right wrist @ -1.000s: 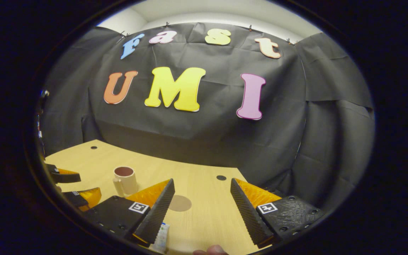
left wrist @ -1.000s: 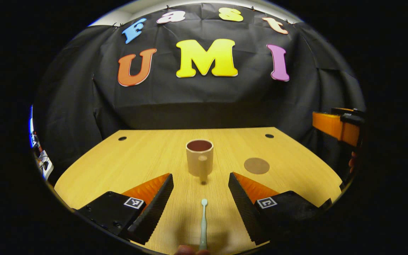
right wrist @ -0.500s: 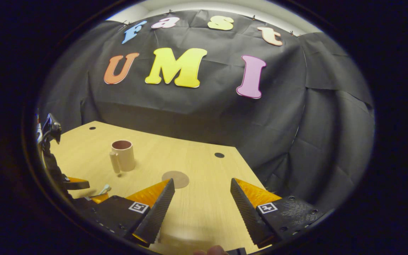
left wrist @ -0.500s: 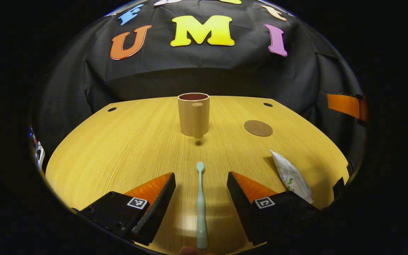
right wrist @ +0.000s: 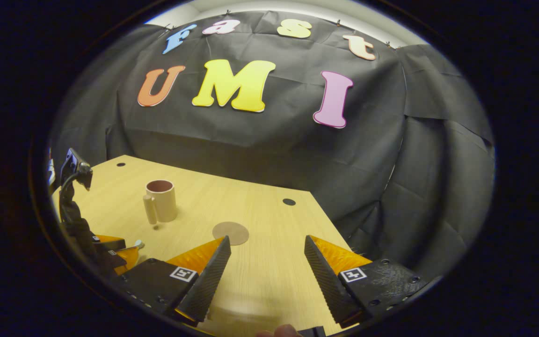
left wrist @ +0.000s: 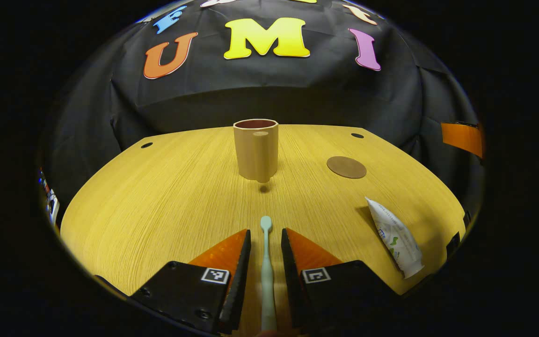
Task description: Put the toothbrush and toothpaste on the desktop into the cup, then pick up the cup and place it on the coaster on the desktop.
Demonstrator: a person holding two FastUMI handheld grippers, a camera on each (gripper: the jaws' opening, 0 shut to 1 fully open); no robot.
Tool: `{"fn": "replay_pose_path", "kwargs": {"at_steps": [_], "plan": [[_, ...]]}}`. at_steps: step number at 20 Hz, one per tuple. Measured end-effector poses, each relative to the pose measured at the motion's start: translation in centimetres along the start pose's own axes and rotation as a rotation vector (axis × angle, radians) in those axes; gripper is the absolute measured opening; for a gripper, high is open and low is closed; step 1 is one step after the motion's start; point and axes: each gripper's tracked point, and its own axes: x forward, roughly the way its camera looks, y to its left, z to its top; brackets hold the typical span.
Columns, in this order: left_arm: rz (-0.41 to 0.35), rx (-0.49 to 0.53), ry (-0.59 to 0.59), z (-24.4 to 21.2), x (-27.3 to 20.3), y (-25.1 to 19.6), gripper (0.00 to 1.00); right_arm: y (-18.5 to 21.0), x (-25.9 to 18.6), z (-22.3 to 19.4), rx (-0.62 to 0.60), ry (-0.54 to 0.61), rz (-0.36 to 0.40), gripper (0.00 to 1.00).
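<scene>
A pale green toothbrush (left wrist: 266, 262) lies flat on the wooden desktop (left wrist: 157, 196), head pointing at the tan cup (left wrist: 256, 150). My left gripper (left wrist: 266, 231) is low over it, fingers straddling the handle with a thin strip of wood showing on each side. The white toothpaste tube (left wrist: 394, 236) lies to the right, and the round brown coaster (left wrist: 346, 167) sits beyond it. In the right gripper view, my right gripper (right wrist: 265, 239) hangs open and empty above the desk's right part, with the cup (right wrist: 161, 201) and coaster (right wrist: 230, 232) ahead on the left.
The left gripper (right wrist: 120, 245) and the hand's dark sleeve (right wrist: 70, 210) sit at the left edge of the right gripper view. Two cable holes (left wrist: 147, 145) (left wrist: 357, 135) mark the far corners. The black cloth wall closes the back and right sides.
My left gripper's fingers have drawn in from wide apart to close beside the toothbrush handle. The right gripper has barely shifted and stays open.
</scene>
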Motion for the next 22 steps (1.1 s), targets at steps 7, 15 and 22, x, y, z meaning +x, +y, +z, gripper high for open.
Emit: {"fn": "replay_pose_path", "kwargs": {"at_steps": [7,15,22], "plan": [[-0.005,-0.003,0.036,-0.9,0.0,-0.2,0.19,0.0,-0.1,-0.3,0.001,0.003,-0.001,0.95],[-0.002,-0.025,0.080,-1.2,-0.1,-0.1,0.05,0.2,-0.2,-0.5,0.008,0.003,0.004,0.98],[-0.005,-0.033,0.046,0.6,-1.5,-0.2,0.03,2.0,-0.2,-3.3,0.027,0.088,0.079,0.95]]}}
